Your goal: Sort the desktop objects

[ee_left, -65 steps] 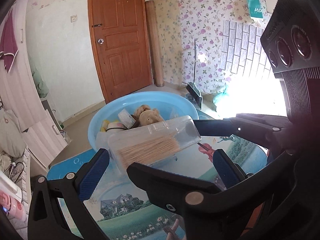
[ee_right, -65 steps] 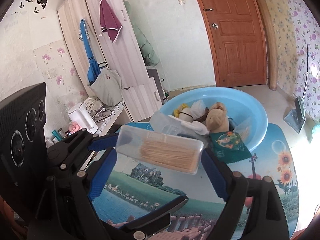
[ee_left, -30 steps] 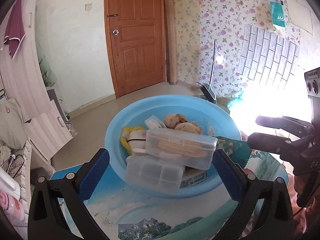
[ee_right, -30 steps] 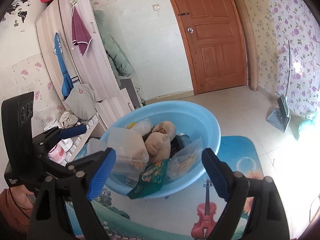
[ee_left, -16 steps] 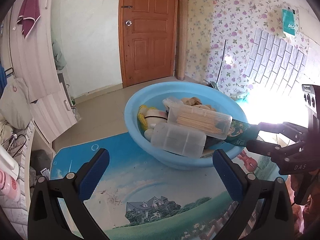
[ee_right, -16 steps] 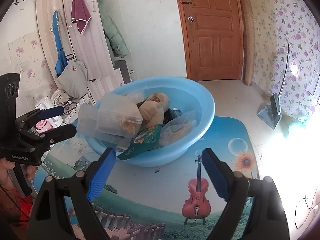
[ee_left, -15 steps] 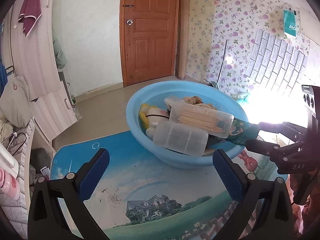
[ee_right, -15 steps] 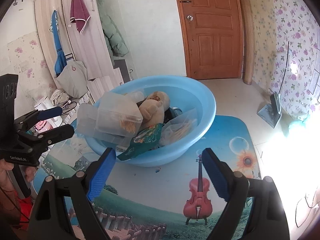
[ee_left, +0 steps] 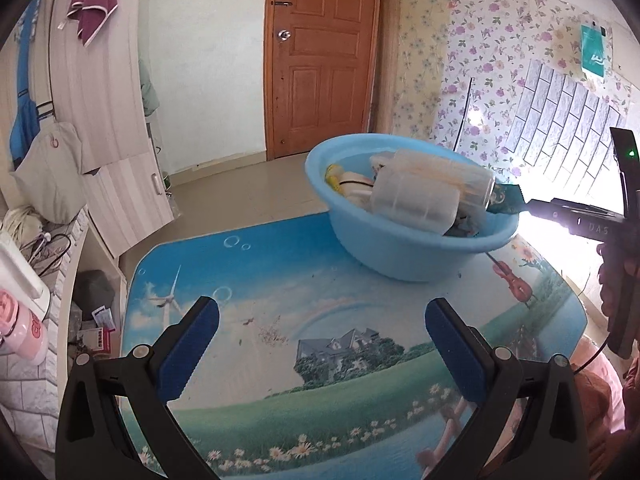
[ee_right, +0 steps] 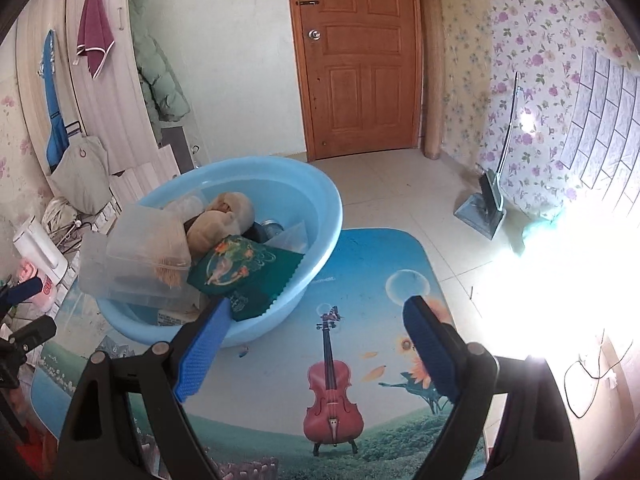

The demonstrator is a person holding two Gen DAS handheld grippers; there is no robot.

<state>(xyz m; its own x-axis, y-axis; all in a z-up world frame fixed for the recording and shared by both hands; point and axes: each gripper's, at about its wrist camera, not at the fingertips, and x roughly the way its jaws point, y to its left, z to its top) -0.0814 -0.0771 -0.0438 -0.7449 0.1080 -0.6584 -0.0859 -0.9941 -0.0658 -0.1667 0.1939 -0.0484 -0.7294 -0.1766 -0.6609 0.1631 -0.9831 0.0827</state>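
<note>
The clear toothpick box (ee_left: 440, 178) is no longer held between the two tools; it is now laid in the blue basin (ee_left: 404, 256), on top of the other clear box (ee_left: 412, 204). The left tool (ee_left: 320, 344) and the right tool (ee_right: 316, 344) are drawn back from the basin, their jaws spread wide with nothing between them. The bench (ee_left: 280, 280) is seen more widely than before.
</note>
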